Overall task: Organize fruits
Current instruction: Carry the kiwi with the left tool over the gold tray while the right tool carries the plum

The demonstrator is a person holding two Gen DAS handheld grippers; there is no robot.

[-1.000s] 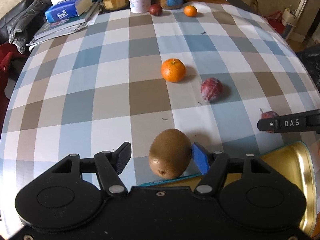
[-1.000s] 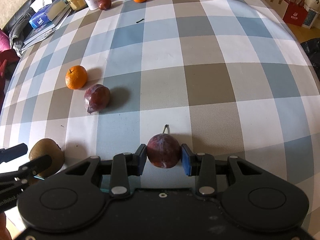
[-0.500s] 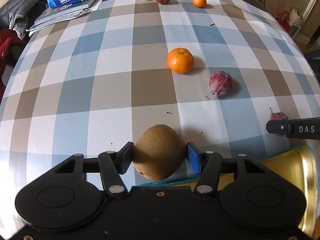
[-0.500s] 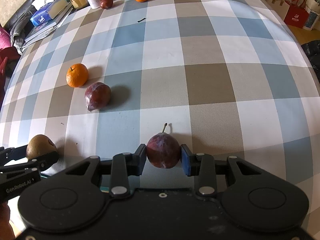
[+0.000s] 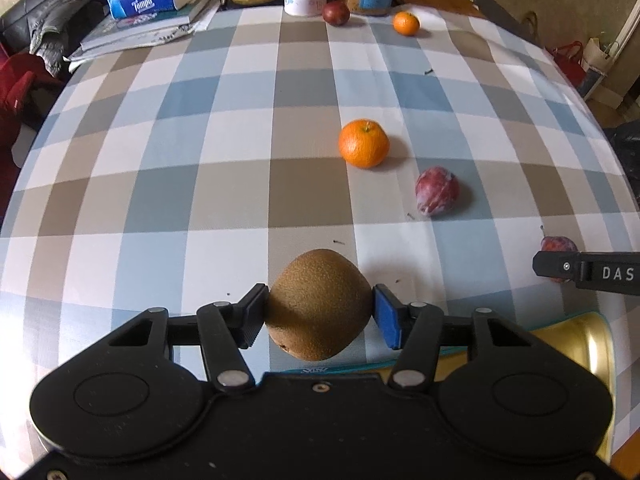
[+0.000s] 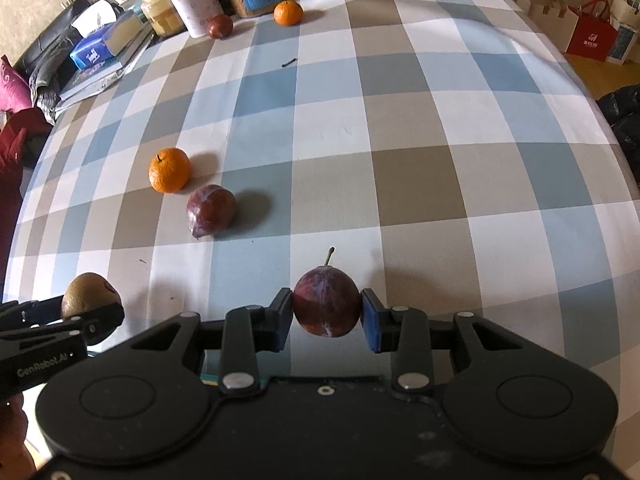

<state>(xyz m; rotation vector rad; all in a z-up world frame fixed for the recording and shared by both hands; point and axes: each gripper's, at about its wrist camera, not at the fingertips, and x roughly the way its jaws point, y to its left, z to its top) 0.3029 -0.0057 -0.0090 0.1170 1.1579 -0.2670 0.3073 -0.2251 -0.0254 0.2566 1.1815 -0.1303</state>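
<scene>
Our left gripper (image 5: 318, 314) has just clamped the kiwi (image 5: 318, 304) while our right gripper (image 6: 326, 316) still pinches the plum (image 6: 326, 300), so both fruits are ready to lift.

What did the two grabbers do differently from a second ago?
The left gripper closed its open fingers onto the kiwi and now clamps it. The right gripper was already around the stemmed plum and still grips it. The near orange, the loose plum and the two small fruits at the far edge of the table have not moved.
</scene>
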